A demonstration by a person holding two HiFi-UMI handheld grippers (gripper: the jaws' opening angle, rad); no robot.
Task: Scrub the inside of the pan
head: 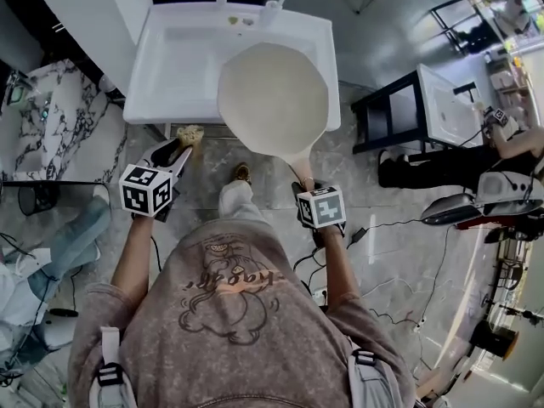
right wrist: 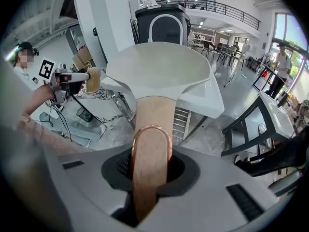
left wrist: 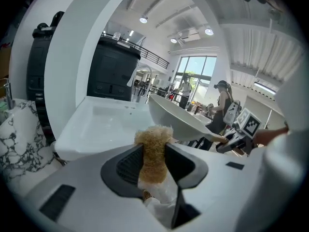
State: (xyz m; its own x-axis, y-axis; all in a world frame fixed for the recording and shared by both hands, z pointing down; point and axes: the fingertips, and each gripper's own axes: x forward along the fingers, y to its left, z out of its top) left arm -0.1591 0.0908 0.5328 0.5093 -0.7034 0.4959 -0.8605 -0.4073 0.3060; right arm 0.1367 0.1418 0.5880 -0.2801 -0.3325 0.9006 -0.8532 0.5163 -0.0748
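A cream-white pan (head: 274, 97) with a wooden handle (right wrist: 153, 124) hangs over the right part of a white sink (head: 174, 65). My right gripper (head: 308, 185) is shut on that handle, and the pan's bowl (right wrist: 161, 66) faces up ahead of it. My left gripper (head: 185, 139) is shut on a tan fibrous scrubber (left wrist: 153, 151), held left of the pan and apart from its rim (left wrist: 181, 120). In the right gripper view the scrubber (right wrist: 93, 79) shows to the pan's left.
The sink has a faucet (head: 274, 5) at its back edge. A black frame table (head: 406, 109) stands to the right, a marble-patterned surface (head: 51, 117) to the left. Cables (head: 399, 228) lie on the floor. A person (head: 476, 155) is at the right.
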